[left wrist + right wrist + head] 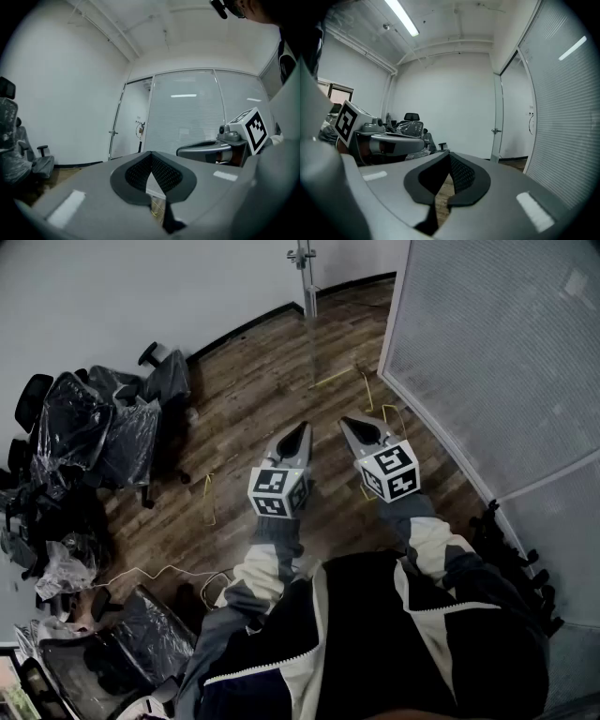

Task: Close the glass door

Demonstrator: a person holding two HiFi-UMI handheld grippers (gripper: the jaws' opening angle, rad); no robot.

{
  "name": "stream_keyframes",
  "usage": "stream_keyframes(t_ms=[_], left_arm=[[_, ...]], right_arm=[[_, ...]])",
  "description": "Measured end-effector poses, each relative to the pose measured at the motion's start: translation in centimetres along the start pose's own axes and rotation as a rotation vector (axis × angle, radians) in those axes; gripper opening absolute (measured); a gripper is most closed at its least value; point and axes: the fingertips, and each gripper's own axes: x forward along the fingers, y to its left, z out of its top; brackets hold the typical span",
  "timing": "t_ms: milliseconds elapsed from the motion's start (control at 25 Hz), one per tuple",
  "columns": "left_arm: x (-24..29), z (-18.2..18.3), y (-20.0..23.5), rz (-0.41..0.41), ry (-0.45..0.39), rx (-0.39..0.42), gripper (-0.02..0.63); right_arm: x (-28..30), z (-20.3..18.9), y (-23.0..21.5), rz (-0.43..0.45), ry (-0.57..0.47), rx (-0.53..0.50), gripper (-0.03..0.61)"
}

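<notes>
two claws out front, both clenched on nothing: left gripper (304, 427) and right gripper (346, 421) have their tips pressed together. each gripper view confirms it, pads meeting, nothing between, just floor (253, 399) showing thru the gap below.

the door (308, 324) is well ahead of them, standing open. from the head view you only get its free edge, a thin upright strip past the end of the partition (487, 352). neither claw is anywhere near touching it.

handling, my read: a full-height glass leaf, so prob heavy and dead stiff, slow to start swinging and unwilling to stop. smooth too, pads would likely skid on bare glass. fragile at the edge, so no slamming into the frame. best hold looks like the handle (496, 131), the small metal fitting on the free edge, far from the hinge so max leverage. pinch that, or push flat w/ closed tips right beside it, and ease off near the end.

hard to make out: the pane itself is almost invisible. in the left gripper view the door (118, 119) reads as one pale line with the handle (112, 132) as a speck. hinge side, latch, any floor stop: can't tell. in the head view the door runs off the top of frame, and the hands sit hidden behind the marker cubes. the handle's shape is too small to judge.
</notes>
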Motion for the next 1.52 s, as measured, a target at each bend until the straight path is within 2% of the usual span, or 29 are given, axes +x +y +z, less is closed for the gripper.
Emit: stream_keyframes(t_ms=[520, 800, 880, 1040, 1320, 1520], left_arm=[[-0.6, 0.2, 0.8, -0.022, -0.019, -0.008, 0.007], [0.3, -0.4, 2.4, 0.003, -0.01, -0.027, 0.007], [1.1, -1.0, 2.9, 0.009, 0.0, -0.037, 0.006], [3.3, -1.5, 4.7, 0.022, 0.02, -0.124, 0.008], [9.0, -0.4, 9.7, 0.109, 0.008, -0.118, 0.008], [14.7, 0.7, 12.7, 0.177, -0.002, -0.138, 0.008]], right_arm=[[0.7, 0.3, 1.1, -0.003, -0.006, -0.008, 0.003], [2.0, 0.0, 0.7, 0.002, 0.002, -0.034, 0.005], [2.8, -0.3, -0.1, 0.009, 0.009, -0.028, 0.005], [5.1, -0.8, -2.5, 0.021, 0.011, -0.006, 0.005], [12.1, 0.3, -7.7, 0.099, -0.02, 0.027, 0.005], [16.9, 1.9, -12.4, 0.162, -0.017, -0.001, 0.005]])
